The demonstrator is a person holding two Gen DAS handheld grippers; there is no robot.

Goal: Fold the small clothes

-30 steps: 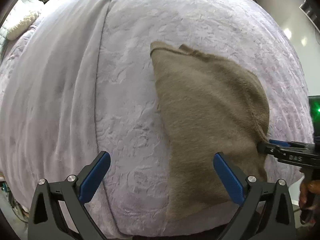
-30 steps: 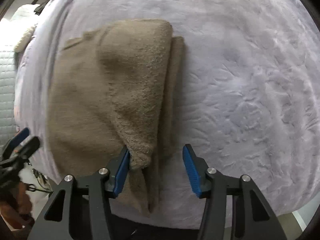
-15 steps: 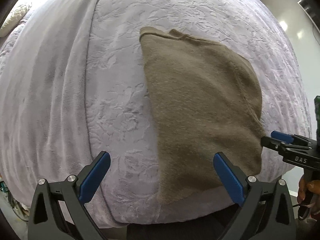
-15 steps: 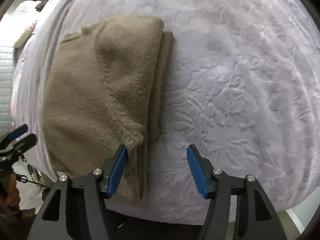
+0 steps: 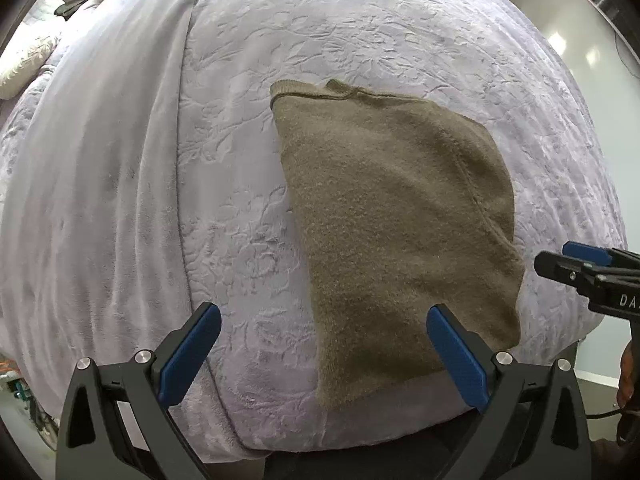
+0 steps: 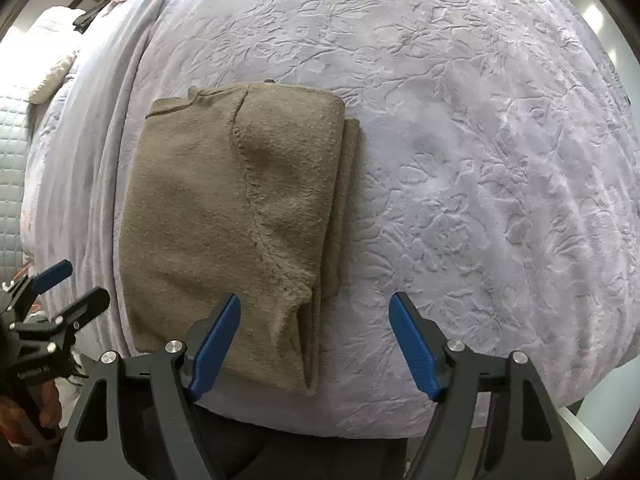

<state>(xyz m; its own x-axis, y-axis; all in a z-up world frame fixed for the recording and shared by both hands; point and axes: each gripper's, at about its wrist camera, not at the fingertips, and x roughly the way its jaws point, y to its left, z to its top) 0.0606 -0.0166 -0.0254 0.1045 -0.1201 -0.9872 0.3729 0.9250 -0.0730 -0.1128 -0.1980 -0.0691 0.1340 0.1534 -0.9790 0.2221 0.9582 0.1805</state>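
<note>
I had just let go with the right gripper (image 6: pixel 314 344): a second earlier its left finger pad was against the brown garment's (image 6: pixel 224 216) folded corner, and now its fingers were opening with nothing pinched between them, the cloth lying flat below. I read that as this fold being laid down (the sleeve side turned over the body, its seam running toward 5 o'clock). The left gripper (image 5: pixel 324 356) hung with its fingers spread wide and empty, straddling the garment's near left edge.

The garment sat on the lilac embossed bedspread (image 6: pixel 480 152), close to the bed's near edge at 6 o'clock in the right wrist view. A thinner layer peeked out along its right side; I could not tell whether that was a second sleeve or the back panel. Bare bedspread stretched from 12 round to 4 o'clock, so I had room that way. At 9 o'clock a smooth blanket (image 5: pixel 100 160) lay beside it.
</note>
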